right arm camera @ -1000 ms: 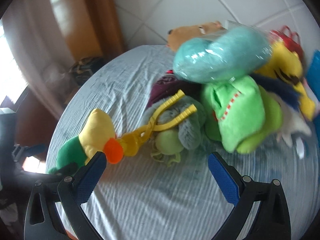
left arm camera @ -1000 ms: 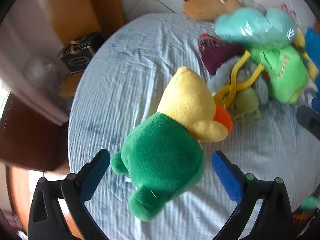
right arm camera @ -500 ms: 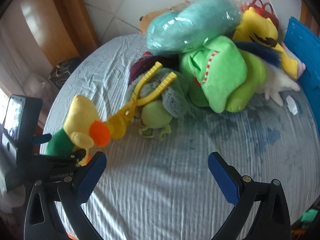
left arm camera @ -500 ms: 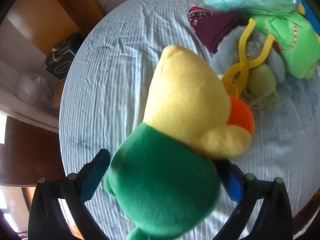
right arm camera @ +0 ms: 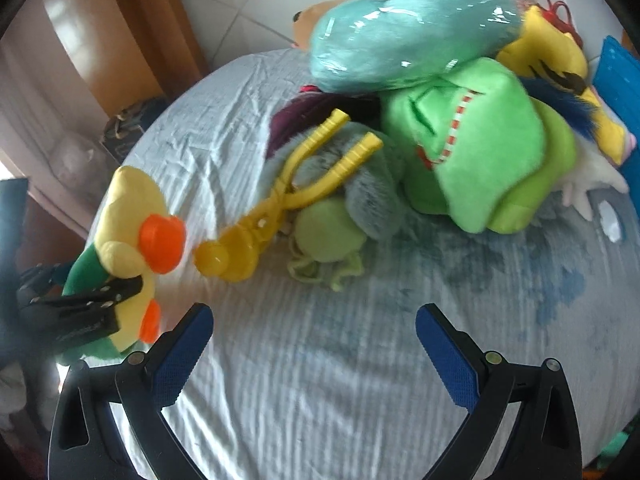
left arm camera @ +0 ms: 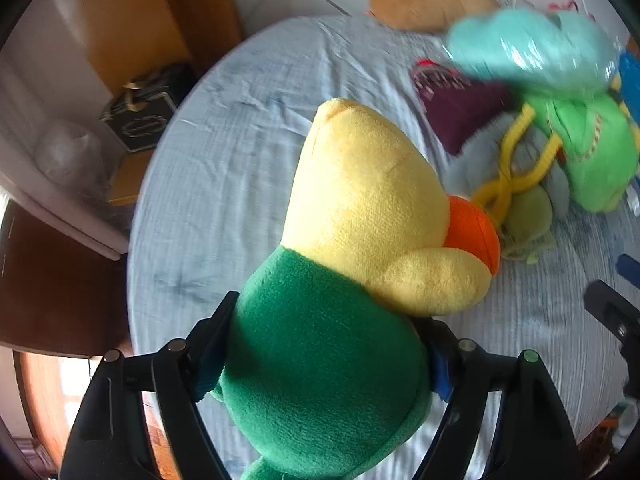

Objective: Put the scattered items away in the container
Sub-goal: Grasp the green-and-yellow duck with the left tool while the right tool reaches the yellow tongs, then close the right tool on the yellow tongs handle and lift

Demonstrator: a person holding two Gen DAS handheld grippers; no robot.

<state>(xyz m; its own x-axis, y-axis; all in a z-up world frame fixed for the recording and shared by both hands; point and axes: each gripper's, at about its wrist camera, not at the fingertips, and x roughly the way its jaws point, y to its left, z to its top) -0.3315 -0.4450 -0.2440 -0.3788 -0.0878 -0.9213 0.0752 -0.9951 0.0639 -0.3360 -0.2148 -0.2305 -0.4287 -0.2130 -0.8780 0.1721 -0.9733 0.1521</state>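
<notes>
Left gripper [left arm camera: 320, 364] jaws closing on green-and-yellow plush duck [left arm camera: 344, 280], pads pressing its squashy green body; might slip. Right gripper [right arm camera: 314, 344] jaws apart, empty.

duck toy [left arm camera: 360, 240]: matt plush, short pile
bedsheet [right arm camera: 340, 380]: creased, ribbed pale-blue cloth
tongs [right arm camera: 288, 200]: smooth glossy yellow plastic
teal plush [right arm camera: 408, 28]: wrapped in shiny clear film
claw pads [right arm camera: 448, 364]: blue, textured

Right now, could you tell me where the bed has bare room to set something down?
Bare sheet lies ahead of the right gripper, below the yellow tongs. More lies left of the duck plush. The far right is crowded: teal bagged plush atop green plush.
</notes>
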